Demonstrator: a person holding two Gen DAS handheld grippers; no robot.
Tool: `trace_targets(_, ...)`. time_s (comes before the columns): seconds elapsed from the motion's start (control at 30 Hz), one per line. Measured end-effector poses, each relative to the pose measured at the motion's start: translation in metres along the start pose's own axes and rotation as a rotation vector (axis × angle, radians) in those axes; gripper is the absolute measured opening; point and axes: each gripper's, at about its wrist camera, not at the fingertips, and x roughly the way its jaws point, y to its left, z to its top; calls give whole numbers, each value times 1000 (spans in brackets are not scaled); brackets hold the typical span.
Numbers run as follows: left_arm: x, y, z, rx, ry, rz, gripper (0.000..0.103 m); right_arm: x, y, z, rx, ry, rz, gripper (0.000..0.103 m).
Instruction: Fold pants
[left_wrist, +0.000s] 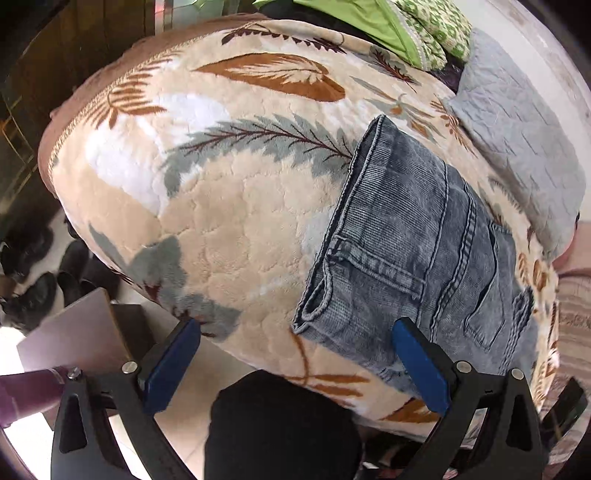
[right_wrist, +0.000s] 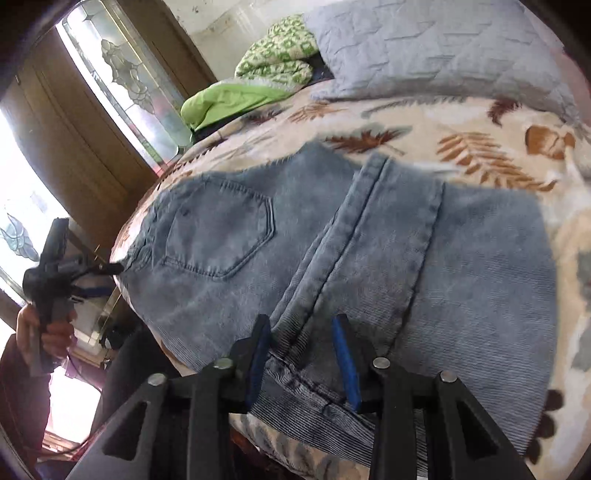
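Note:
Faded blue denim pants (left_wrist: 413, 236) lie folded on a beige leaf-print blanket (left_wrist: 207, 206). In the left wrist view they sit right of centre, waistband and belt loop toward me. My left gripper (left_wrist: 295, 350) is open and empty, just off the bed's near edge by the waistband corner. In the right wrist view the pants (right_wrist: 332, 240) fill the middle, back pocket to the left. My right gripper (right_wrist: 303, 343) is open, its blue pads (right_wrist: 345, 362) straddling a folded seam edge at the near side. The left gripper (right_wrist: 107, 269) shows at the pants' left end.
A grey quilted pillow (right_wrist: 424, 48) and green clothes (right_wrist: 273, 70) lie at the far side of the bed. A wooden door with patterned glass (right_wrist: 122, 81) stands to the left. Dark shoes (left_wrist: 40, 277) sit on the floor beside the bed.

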Motion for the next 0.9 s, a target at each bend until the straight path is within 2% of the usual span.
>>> trace_targets(0.23, 11, 0, 2, -52, 40, -78, 86, 3, -1, -4, -30, -20, 7, 44)
trace_targets(0.37, 3, 8, -4, -80, 43, -106, 86, 2, -3, -5, -29, -26, 21, 44)
trace_targets(0.57, 12, 28, -10, -212, 98, -256, 86, 2, -2, -5, -38, -27, 20, 46)
trace_targets(0.63, 13, 28, -11, -224, 88, -299, 86, 2, -1, -5, -42, -27, 20, 46)
trace_targets(0.73, 15, 23, -9, -215, 61, -312, 85, 2, 0, -6, -56, -31, 14, 46)
trace_targets(0.83, 17, 19, -5, -240, 24, -361, 85, 2, 1, -7, -58, -34, 14, 47)
trace_targets(0.9, 16, 21, -6, -256, 10, -378, 77, 2, 0, -6, -55, -34, 16, 47)
